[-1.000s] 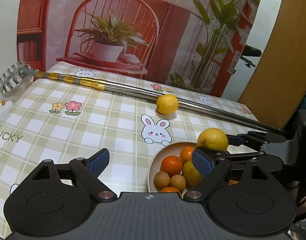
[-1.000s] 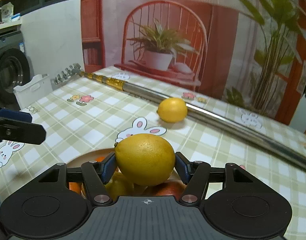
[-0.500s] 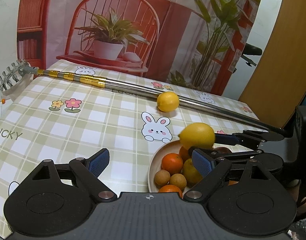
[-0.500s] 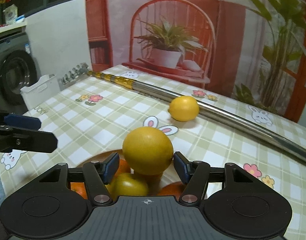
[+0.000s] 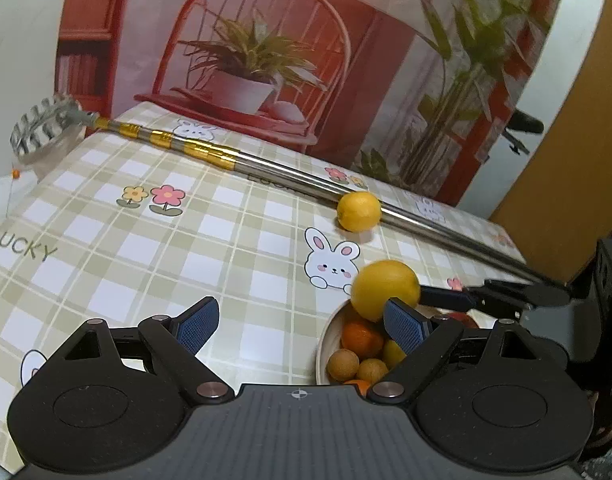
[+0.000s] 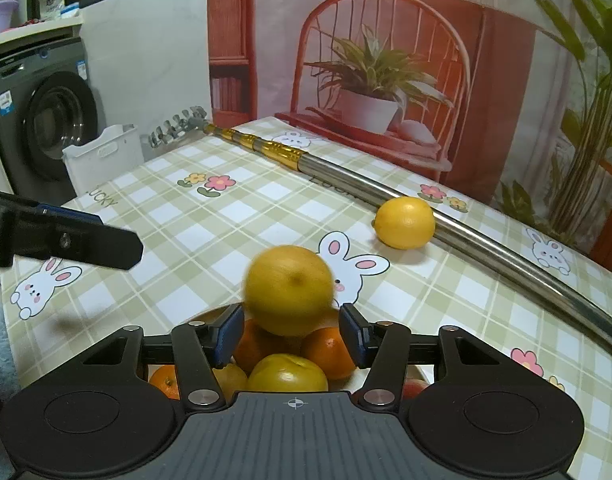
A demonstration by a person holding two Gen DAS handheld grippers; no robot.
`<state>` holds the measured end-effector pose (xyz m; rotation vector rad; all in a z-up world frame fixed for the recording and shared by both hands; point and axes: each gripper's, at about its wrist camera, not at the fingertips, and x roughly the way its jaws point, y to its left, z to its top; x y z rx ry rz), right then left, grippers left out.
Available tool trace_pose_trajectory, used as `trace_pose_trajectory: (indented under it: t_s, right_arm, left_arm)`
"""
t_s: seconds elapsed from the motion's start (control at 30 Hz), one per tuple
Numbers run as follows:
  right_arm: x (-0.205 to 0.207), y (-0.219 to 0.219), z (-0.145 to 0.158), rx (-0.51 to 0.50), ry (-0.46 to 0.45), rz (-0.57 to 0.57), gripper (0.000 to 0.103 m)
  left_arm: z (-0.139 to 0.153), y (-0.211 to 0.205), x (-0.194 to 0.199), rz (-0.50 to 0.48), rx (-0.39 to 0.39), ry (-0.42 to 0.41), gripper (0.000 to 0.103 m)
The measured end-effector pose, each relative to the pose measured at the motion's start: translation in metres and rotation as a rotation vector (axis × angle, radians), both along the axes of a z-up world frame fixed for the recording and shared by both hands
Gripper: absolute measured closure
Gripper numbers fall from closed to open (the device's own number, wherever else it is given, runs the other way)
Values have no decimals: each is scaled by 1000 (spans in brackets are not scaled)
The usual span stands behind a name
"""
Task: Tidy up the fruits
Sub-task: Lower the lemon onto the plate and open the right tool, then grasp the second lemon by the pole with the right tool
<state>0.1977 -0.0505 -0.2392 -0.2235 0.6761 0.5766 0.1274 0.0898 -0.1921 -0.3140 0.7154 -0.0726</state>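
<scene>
R gripper (image 6: 292,334) is spread wide, pads not touching anything. A big yellow lemon (image 6: 289,290) sits just ahead of and between its fingertips, motion-blurred, on top of the fruit pile in the bowl (image 5: 325,338); can't tell if it's resting or mid-roll. From the L wrist view the same lemon (image 5: 385,290) is at the bowl's far rim, w/ the R gripper's fingers (image 5: 445,298) just beside it.

Bowl contents: oranges (image 6: 329,350), a yellow-green fruit (image 6: 288,374) at front, small round tan fruits (image 5: 342,365) on the L side, something reddish at the far R edge, mostly hidden.

L gripper (image 5: 300,326) also open, empty, hovering over the checked tablecloth (image 5: 146,248) just L of the bowl.

A 2nd lemon (image 6: 405,222) lies on the cloth, touching the long metal pole (image 6: 485,248) that runs diagonally across the table; pole has gold bands and a comb-like head (image 6: 177,130) at the far L end. Washing machine (image 6: 42,116) and white bin (image 6: 102,158) off the table's L side. Printed backdrop w/ chair and plant behind.
</scene>
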Motion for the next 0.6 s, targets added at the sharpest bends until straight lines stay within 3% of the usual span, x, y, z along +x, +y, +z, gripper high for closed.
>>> trace_pose_trajectory:
  t_s: [0.33, 0.6]
  right_arm:
    - [-4, -27, 13, 52, 1, -34, 52]
    - [25, -62, 36, 138, -52, -131, 52]
  left_arm:
    - [-3, 3, 5, 24, 28, 4, 12]
    - [3, 9, 20, 49, 82, -5, 12]
